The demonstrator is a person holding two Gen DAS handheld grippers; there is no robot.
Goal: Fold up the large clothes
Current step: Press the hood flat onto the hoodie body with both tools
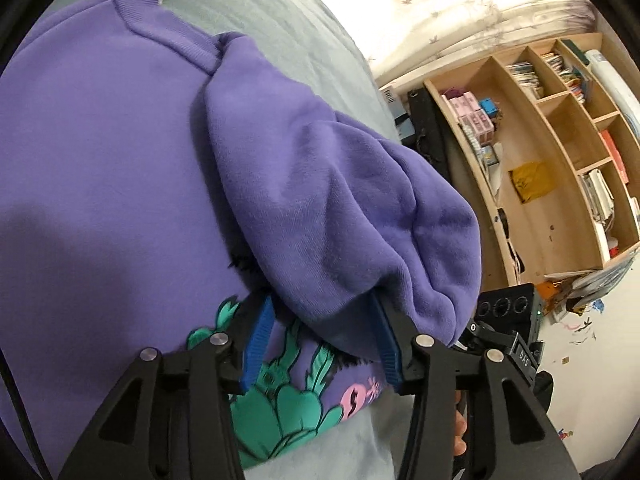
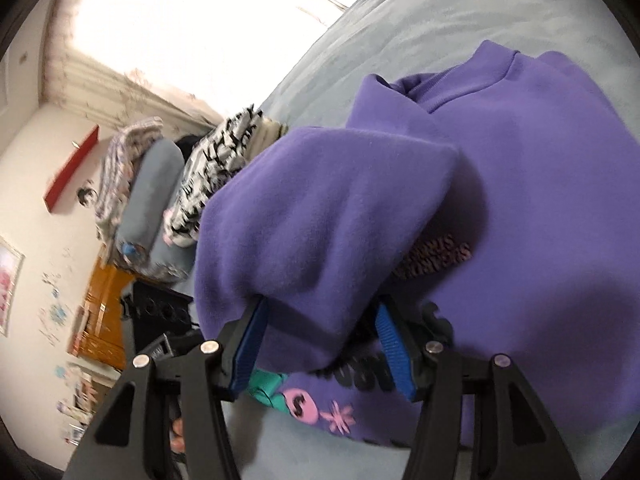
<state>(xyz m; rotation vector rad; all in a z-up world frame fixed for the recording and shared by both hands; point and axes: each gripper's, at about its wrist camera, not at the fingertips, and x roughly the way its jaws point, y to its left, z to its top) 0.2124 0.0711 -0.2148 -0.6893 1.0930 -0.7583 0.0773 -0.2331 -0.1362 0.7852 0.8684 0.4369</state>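
A purple sweatshirt [image 1: 100,168] with a green and pink print lies on a grey bed [image 1: 272,12]. My left gripper [image 1: 320,332] has its blue pads on either side of a bunched purple sleeve [image 1: 328,208], which is lifted over the sweatshirt's body. In the right wrist view the sweatshirt [image 2: 560,200] lies on the bed [image 2: 420,20], and my right gripper [image 2: 324,340] holds the other bunched sleeve [image 2: 320,220] the same way, raised above the printed front. Both pairs of jaws stand fairly wide around thick fabric.
A wooden shelf unit [image 1: 560,152] with books and boxes stands beyond the bed's edge. Folded clothes and a grey roll [image 2: 156,192] are piled at the bed's far end. A wooden cabinet [image 2: 100,316] and a black box [image 2: 160,312] sit beside the bed.
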